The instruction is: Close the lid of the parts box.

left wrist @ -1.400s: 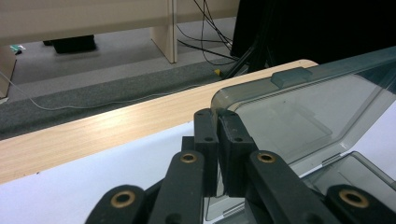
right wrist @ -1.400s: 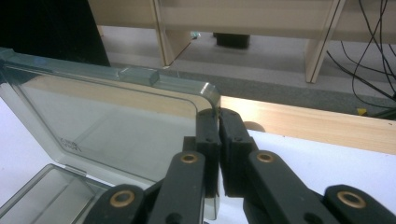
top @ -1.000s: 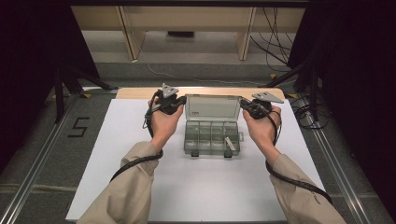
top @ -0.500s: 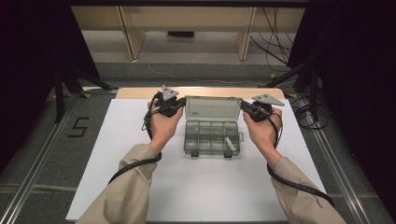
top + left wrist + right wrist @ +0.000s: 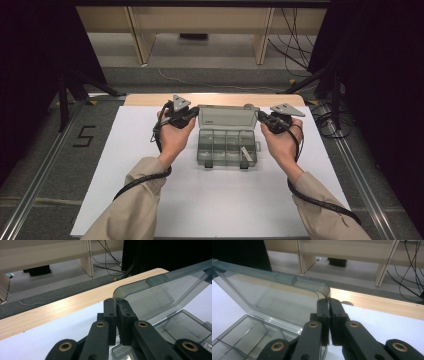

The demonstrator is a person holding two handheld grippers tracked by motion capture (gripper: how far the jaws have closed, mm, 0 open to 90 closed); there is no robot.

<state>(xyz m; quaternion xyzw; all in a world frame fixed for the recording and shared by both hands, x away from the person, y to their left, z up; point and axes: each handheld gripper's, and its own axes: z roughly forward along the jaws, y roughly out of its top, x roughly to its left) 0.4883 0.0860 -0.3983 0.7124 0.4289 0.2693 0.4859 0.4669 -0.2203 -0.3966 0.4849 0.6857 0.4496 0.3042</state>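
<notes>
1. Two grippers are in our hands, one at each end of the raised lid (image 5: 227, 117) of a clear plastic compartment box (image 5: 227, 148).
2. Our left gripper (image 5: 192, 115) has its jaws pinched shut on the lid's left corner; in the left gripper view (image 5: 117, 305) the lid's edge sits between the pads.
3. Our right gripper (image 5: 260, 117) is likewise clamped on the lid's right corner, seen up close in the right gripper view (image 5: 328, 304).
4. We see the box on the white sheet (image 5: 125, 165), near the table's (image 5: 150, 99) far wooden edge, lid standing open and tilted back.
5. One small light piece (image 5: 244, 153) lies in a right-hand compartment.
</notes>
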